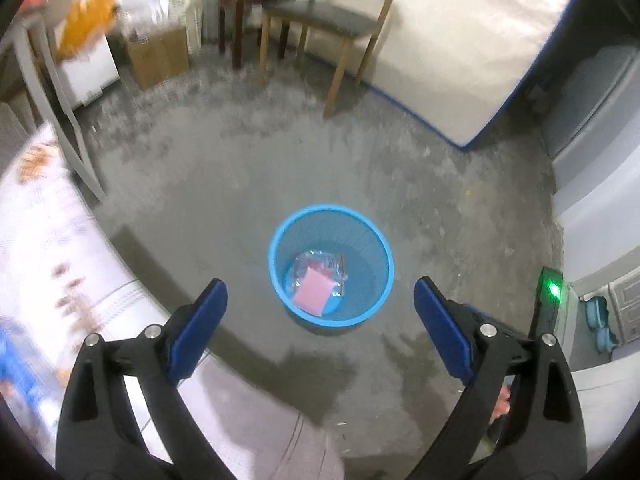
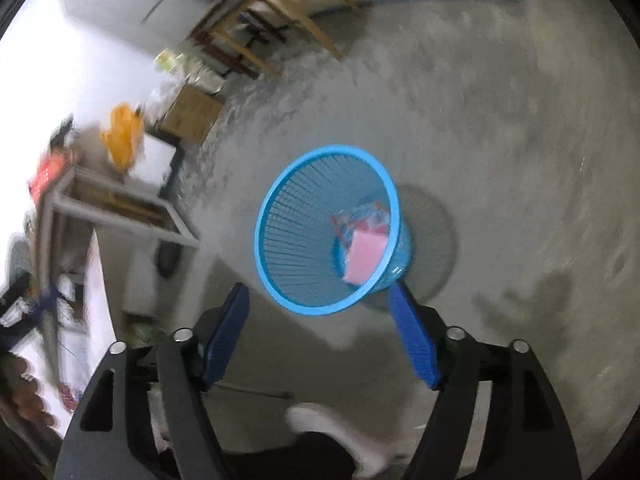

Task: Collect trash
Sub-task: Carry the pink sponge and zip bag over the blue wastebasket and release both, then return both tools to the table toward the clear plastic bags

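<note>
A blue mesh waste basket (image 1: 280, 252) stands on the grey concrete floor, seen from above. Inside it lie a pink pad (image 1: 314, 290) and a clear plastic wrapper (image 1: 320, 262) with red print. My left gripper (image 1: 320, 290) hangs above and in front of the basket, jaws wide open with nothing between them. In the right wrist view the same basket (image 2: 280, 240) appears tilted, holding the pink pad (image 2: 366, 258) and the wrapper (image 2: 360, 214). My right gripper (image 2: 320, 294) is open above the basket's near rim, empty.
A wooden chair (image 1: 328, 20) and dark stool (image 1: 248, 4) stand at the back by a white mattress (image 1: 460, 40). A cardboard box (image 1: 158, 54) and a white frame (image 1: 60, 104) are at left. A white shoe (image 2: 340, 432) shows near the right gripper.
</note>
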